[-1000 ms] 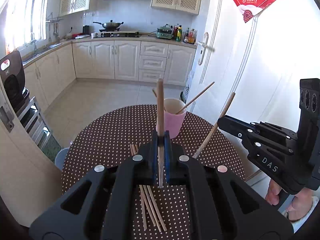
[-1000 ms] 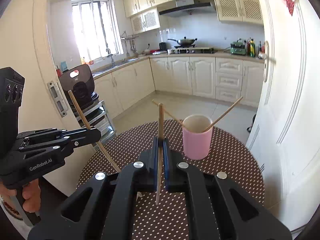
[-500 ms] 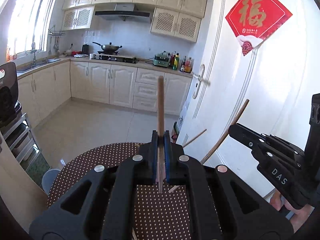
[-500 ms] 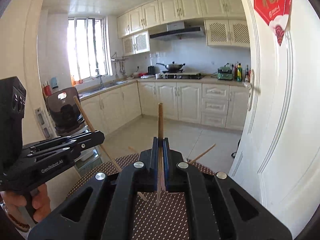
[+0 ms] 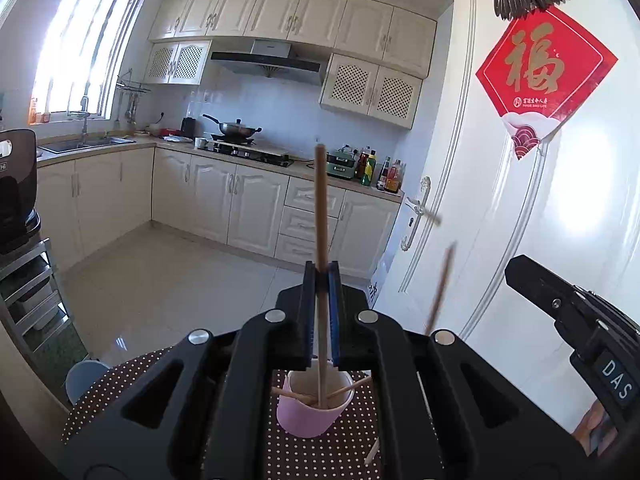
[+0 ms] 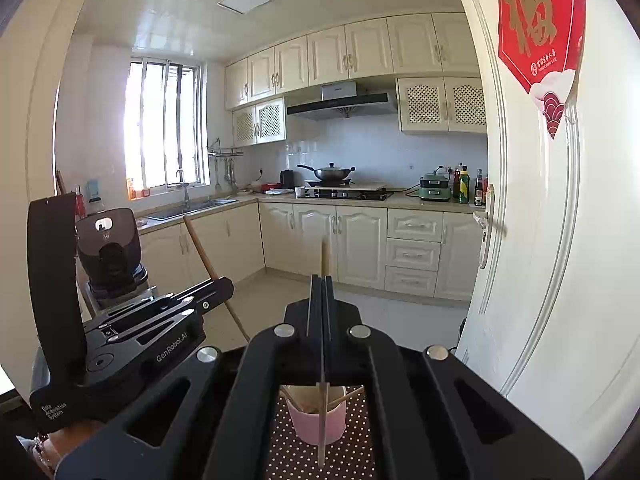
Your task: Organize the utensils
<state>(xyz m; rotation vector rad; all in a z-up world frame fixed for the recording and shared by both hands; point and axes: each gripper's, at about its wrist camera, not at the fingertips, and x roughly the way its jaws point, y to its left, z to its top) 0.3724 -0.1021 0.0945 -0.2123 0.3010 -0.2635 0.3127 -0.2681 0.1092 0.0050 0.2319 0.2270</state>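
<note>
Two chopsticks are in play right now, one in each of my grippers, and both are hanging over the pink cup (image 5: 314,412) on the dotted table (image 5: 304,456).

Going left to right: my left gripper (image 5: 321,280) is clenching a chopstick (image 5: 320,216) that's standing close to upright, with its lower end reaching down into the mouth of the cup. A couple of sticks are already leaning inside there. Over on the right, my right gripper (image 6: 322,288) is pinching its own chopstick (image 6: 323,360) the same way, but from its camera the lower tip is passing in front of the cup's near wall, so I can't say it's actually inside.

I'm guessing I'm at the drop-in step. Next move probably calls for lining each tip up over the rim, lowering a touch, then letting go without tipping the cup over.

View differences: the left camera is showing the right gripper's body at the far right edge plus a loose stick (image 5: 372,453) lying on the table to the right of the cup. The right camera is showing the left gripper from the side, its stick slanting, and a bit of my hand (image 6: 60,440) underneath.
</note>
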